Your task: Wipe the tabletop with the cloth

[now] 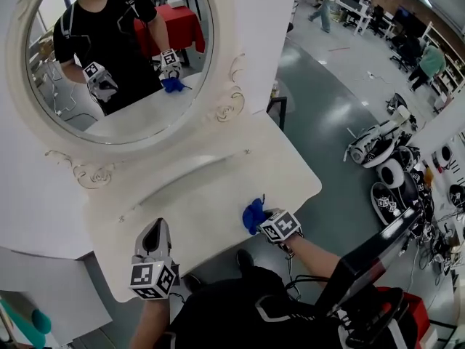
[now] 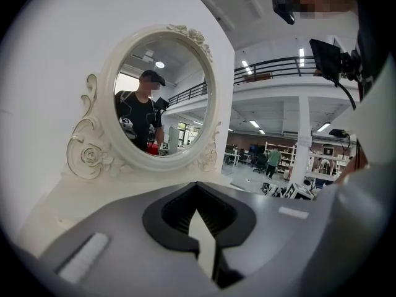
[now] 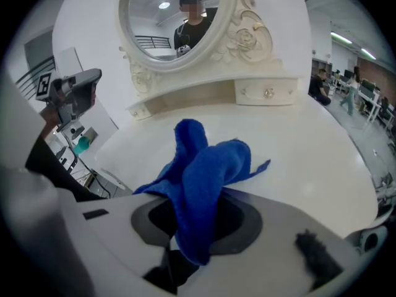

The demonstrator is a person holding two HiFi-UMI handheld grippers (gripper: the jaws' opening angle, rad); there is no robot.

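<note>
A: Right gripper [image 1: 265, 222]?
B: Jaws clamped on the blue cloth [image 1: 253, 214]. Cloth is bunched, resting on the white tabletop [image 1: 207, 195] near its front edge.
A: Left gripper [image 1: 155, 233]?
B: Jaws drawn together, nothing between them. It is over the tabletop's front left, well apart from the cloth, facing the oval mirror [image 1: 116, 57].

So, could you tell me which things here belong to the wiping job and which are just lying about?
In the job: blue cloth, clamped in the right gripper; white tabletop.
Just about: left gripper, shut and empty; oval mirror; white machines on the floor.
</note>
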